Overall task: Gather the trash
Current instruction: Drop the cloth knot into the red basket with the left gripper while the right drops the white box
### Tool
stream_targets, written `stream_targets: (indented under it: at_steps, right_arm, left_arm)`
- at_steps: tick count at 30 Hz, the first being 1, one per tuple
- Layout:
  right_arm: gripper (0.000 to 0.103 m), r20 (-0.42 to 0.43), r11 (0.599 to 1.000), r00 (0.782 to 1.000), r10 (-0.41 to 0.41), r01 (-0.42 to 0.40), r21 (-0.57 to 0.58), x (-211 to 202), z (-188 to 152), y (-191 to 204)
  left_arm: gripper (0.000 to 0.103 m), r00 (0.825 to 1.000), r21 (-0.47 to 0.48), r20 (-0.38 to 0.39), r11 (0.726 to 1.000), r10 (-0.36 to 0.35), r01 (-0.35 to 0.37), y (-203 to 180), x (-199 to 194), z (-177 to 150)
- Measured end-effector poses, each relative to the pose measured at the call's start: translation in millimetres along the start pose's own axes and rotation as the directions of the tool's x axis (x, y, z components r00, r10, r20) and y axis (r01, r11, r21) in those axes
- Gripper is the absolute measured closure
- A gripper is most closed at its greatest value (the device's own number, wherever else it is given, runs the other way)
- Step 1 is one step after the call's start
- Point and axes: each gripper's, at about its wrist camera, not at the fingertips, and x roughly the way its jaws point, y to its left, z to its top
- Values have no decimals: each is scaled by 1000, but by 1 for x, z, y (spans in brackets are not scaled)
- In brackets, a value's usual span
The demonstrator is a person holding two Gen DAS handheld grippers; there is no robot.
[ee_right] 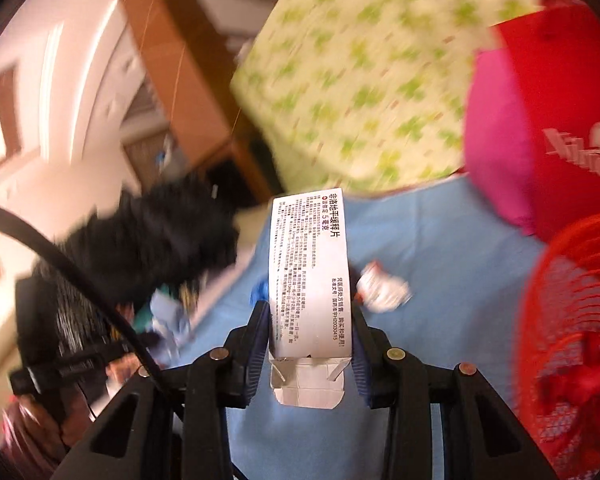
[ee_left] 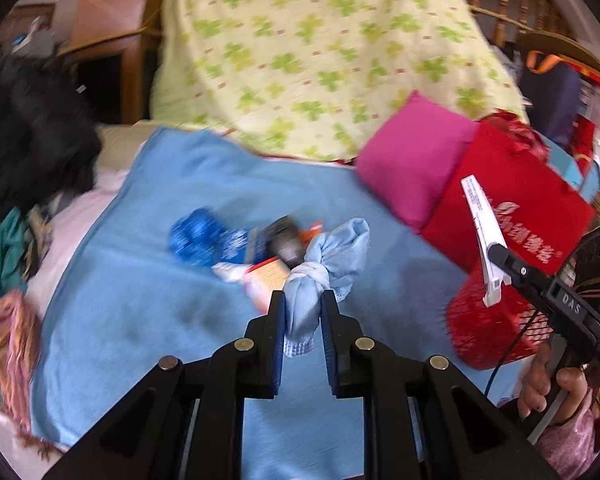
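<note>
My left gripper (ee_left: pixel 303 300) is shut on a light blue knotted cloth bundle (ee_left: pixel 332 252), held above a blue towel (ee_left: pixel 140 280). Behind the bundle, several pieces of trash lie on the towel: a crumpled blue wrapper (ee_left: pixel 196 240), a dark object (ee_left: pixel 284 240) and an orange-and-white carton (ee_left: pixel 268 276). My right gripper (ee_right: pixel 310 312) is shut on a white printed medicine box (ee_right: pixel 308 256), whose open flap end points back at the camera. In the left wrist view the same box (ee_left: pixel 480 224) sticks up from the right gripper (ee_left: pixel 496 256), in front of a red mesh basket (ee_left: pixel 488 328).
The red mesh basket (ee_right: pixel 572 320) stands at the right on the towel, beside a red bag (ee_left: pixel 512 200) and a pink cushion (ee_left: pixel 412 160). A green-patterned quilt (ee_left: pixel 308 48) rises behind. A black fluffy heap (ee_left: pixel 32 140) and loose clothes lie at the left. A hand (ee_left: pixel 548 380) holds the right gripper's handle.
</note>
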Motion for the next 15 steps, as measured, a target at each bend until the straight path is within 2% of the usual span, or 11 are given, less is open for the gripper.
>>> stream_targets:
  at_steps: [6,9,15]
  right_arm:
    - [63,166,990,984,-69,47,132,-61,14,-45]
    - [63,208,982,972,-108,72,172,-85,16,-64]
    - [62,249,955,953,-170,98,280,-126,15,-109]
  left_arm:
    - [85,992,85,28,989,-121,118,-67,13,25]
    - [85,983,130,18,975,-184,180,-105,23,32]
    - [85,952,217,-14,929,-305,301,-179,46,39]
